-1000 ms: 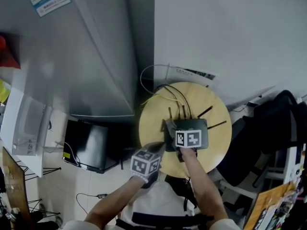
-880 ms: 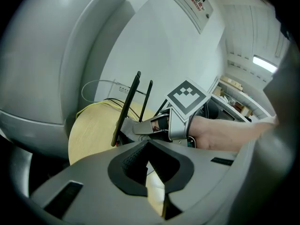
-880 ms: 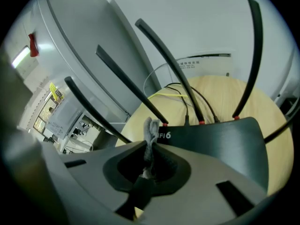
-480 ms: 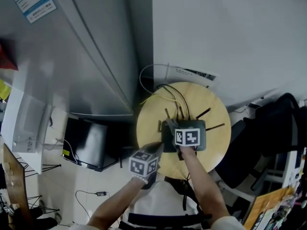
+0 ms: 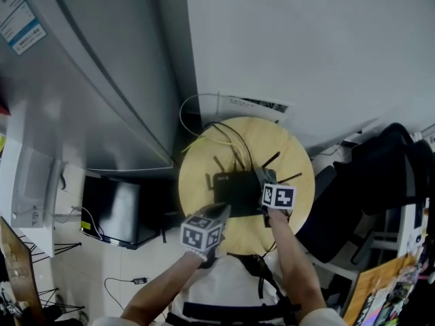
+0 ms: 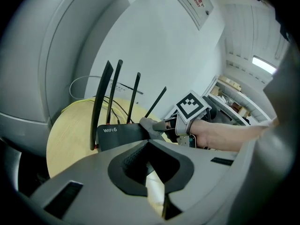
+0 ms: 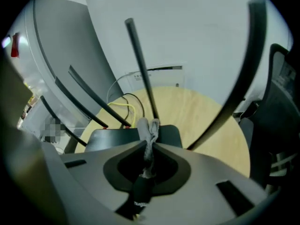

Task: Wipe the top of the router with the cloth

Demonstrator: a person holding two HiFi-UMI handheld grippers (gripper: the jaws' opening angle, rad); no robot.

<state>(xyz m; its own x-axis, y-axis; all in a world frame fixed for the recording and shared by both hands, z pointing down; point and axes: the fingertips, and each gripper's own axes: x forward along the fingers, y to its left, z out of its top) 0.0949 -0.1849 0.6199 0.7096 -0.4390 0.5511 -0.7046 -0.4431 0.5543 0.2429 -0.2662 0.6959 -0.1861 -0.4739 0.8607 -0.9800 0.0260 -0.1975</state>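
Cloth [image 7: 150, 127] between jaws of right hand-held gripper [image 7: 148, 146], on router [image 7: 111, 136] top.

The router [image 5: 234, 190] is matt black plastic, and its antennas [image 6: 101, 104] carry a slight sheen. The cloth [image 7: 149, 128] is grey, soft and fuzzy at its edge. The round tabletop [image 5: 289, 151] is pale wood, smooth, with a fine grain. The left gripper [image 6: 148, 144] and right gripper [image 7: 149, 146] are matt grey plastic with black lining at the jaws, ribbed on the left one. The cabinet [image 5: 102, 80] looks like satin grey metal. The wall [image 5: 306, 39] is matt white.
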